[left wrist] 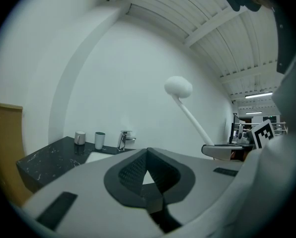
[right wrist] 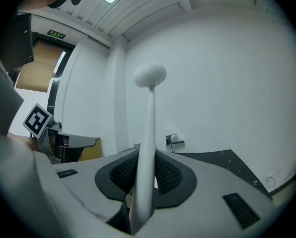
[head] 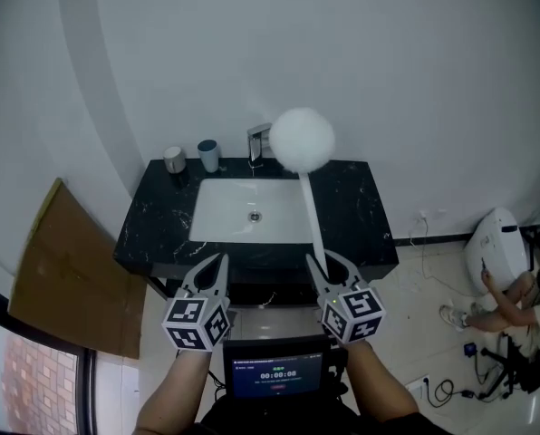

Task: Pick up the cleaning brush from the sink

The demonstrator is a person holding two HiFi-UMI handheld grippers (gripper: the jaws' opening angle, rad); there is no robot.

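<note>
Screen (head: pixel 274 371), at 6 o'clock in the head view: the timer reads "00:00:00". The smaller lines above and below the digits are too small to read.

Green sign (right wrist: pixel 54 33), at 11 o'clock in the right gripper view: the lettering is illegible.

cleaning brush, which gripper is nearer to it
Right. The right gripper grips the cleaning brush by its handle; the left gripper sits apart to its left, empty.

black marble counter (head: pixel 342 211), chrome faucet (head: pixel 258 141) at its back edge, teal cup (head: pixel 208 155) and grey cup (head: pixel 174 159) back-left on it, cardboard sheet (head: pixel 66 270) left of it, white rounded appliance (head: pixel 496 247) right of it
</note>
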